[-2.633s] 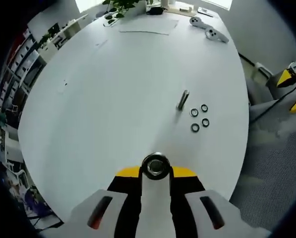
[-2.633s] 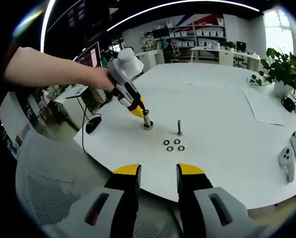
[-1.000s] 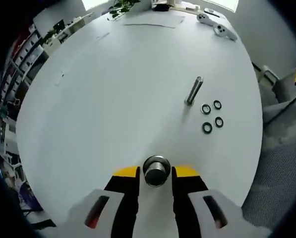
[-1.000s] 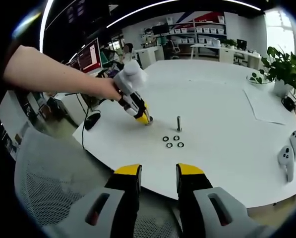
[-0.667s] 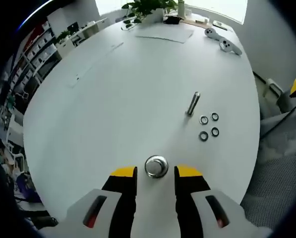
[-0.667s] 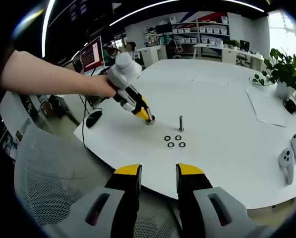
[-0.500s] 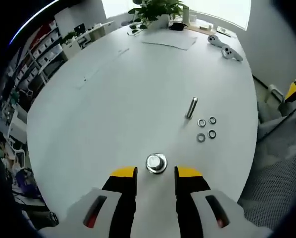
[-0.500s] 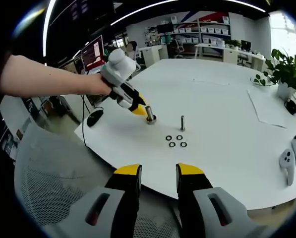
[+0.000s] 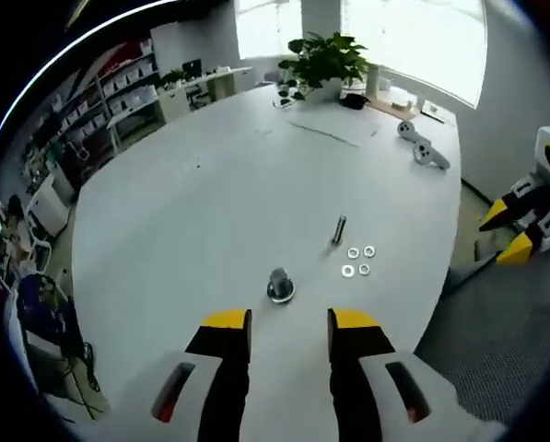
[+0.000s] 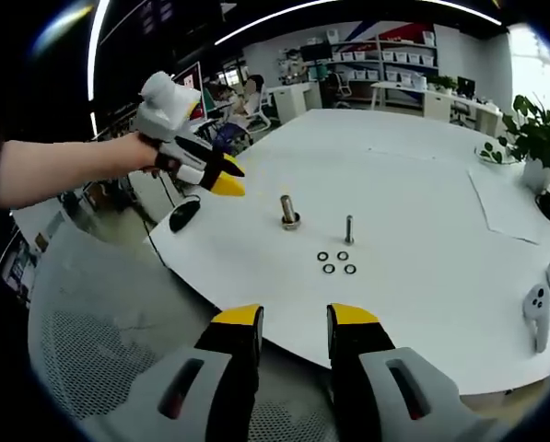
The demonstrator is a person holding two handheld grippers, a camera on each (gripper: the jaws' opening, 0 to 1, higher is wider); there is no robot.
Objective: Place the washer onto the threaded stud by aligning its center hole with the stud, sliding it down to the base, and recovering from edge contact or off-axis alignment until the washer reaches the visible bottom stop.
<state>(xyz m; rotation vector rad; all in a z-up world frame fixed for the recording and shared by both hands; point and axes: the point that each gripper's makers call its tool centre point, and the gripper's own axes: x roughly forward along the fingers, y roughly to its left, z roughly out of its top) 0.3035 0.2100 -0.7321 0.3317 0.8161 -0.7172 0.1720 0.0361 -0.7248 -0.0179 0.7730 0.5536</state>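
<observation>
**bench_newbie:** So where's everything sitting? Trying to work out which gripper goes for a washer.

**torque_tom:** The stud with the wide base (image 9: 279, 284) stands upright on the white table (image 9: 182, 221), straight ahead of the left gripper (image 9: 288, 322) and a little beyond its yellow tips. There seems to be a ring at its foot, maybe a washer already seated, but it's too small to be sure. A second, thinner stud (image 9: 339, 230) stands further out and to the right, also upright. The loose washers (image 9: 357, 261) lie flat in a little cluster just beside that thin stud, on its near-right side.

**bench_newbie:** And the grippers?

**torque_tom:** Left one's jaws are parted with nothing between them. In the right gripper view you see the left gripper (image 10: 227, 180) held up off the table edge by a hand, tips aimed toward the wide-base stud (image 10: 289, 212). The right gripper (image 10: 293, 322) hangs over the near table edge, jaws also apart and empty.

**bench_newbie:** Which is closer to the washers then?

**torque_tom:** My guess is the left. From it the washers (image 10: 335, 262) lie forward and to the right, past the wide-base stud. The thin stud (image 10: 349, 228) has a vertical axis, so a washer needs to come in flat and level from above. Tilt it and I'd expect it to catch on the threads.
</observation>
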